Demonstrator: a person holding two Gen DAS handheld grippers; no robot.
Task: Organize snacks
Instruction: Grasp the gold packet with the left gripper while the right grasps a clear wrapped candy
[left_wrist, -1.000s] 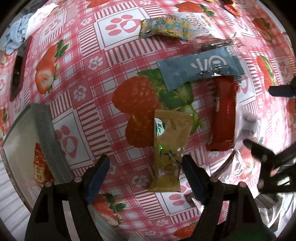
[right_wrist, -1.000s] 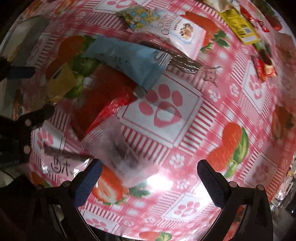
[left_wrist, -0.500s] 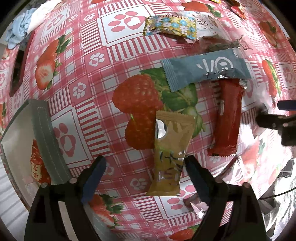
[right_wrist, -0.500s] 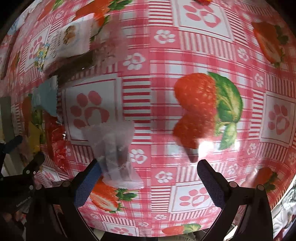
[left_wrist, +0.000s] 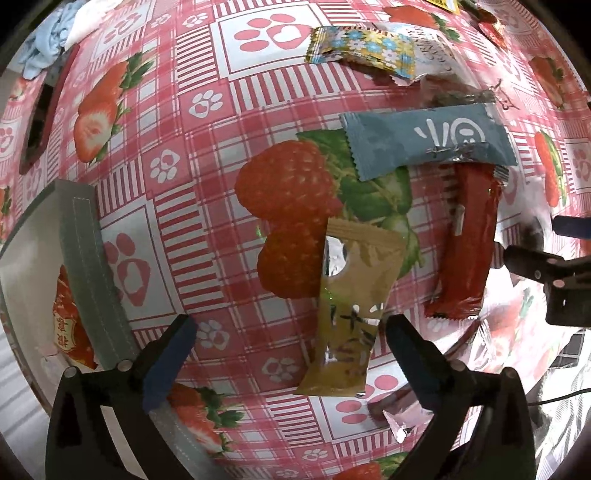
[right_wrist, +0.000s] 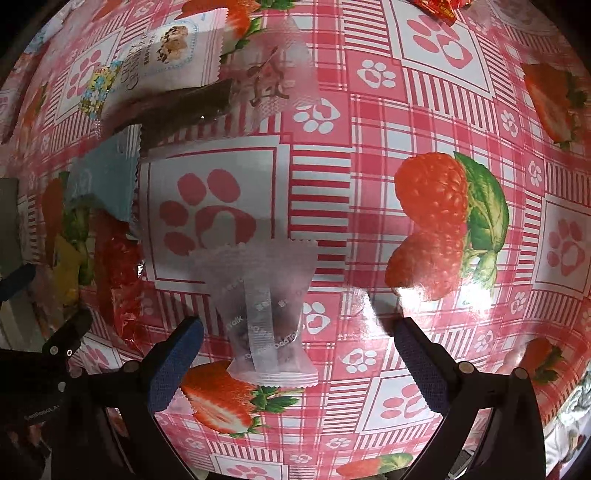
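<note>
The worktop (left_wrist: 207, 192) under me is covered in a pink checked cloth printed with strawberries and paw marks, and it fills both wrist views. At its left edge, in my left view, sits a white box with a grey stitched rim (left_wrist: 85, 258), and a red-and-orange packet (left_wrist: 66, 328) lies inside it.

My left gripper (left_wrist: 288, 354) points down at the cloth with its jaws spreading wider; a mustard-yellow snack packet (left_wrist: 351, 314) lies lengthwise between them, nearer the right finger, and neither pad presses on it. Just right of it lies a red bar wrapper (left_wrist: 467, 243), and across the far ends of both lies a blue-grey packet (left_wrist: 424, 142) with white markings. Farther off are a flowered yellow-and-blue packet (left_wrist: 364, 50) and a dark bar in clear wrap (left_wrist: 454, 98). A small clear wrapper (left_wrist: 395, 410) peeks out beside my right finger, near the bottom.

My right gripper (right_wrist: 299, 350) hangs spread wide over the cloth. A frosted translucent packet (right_wrist: 266, 306) lies flat between its fingers, closer to the left one and touching neither. To the far left in that view I see the blue-grey packet, the dark bar and a white cookie packet (right_wrist: 166, 55), with my left gripper showing at the left edge.
</note>
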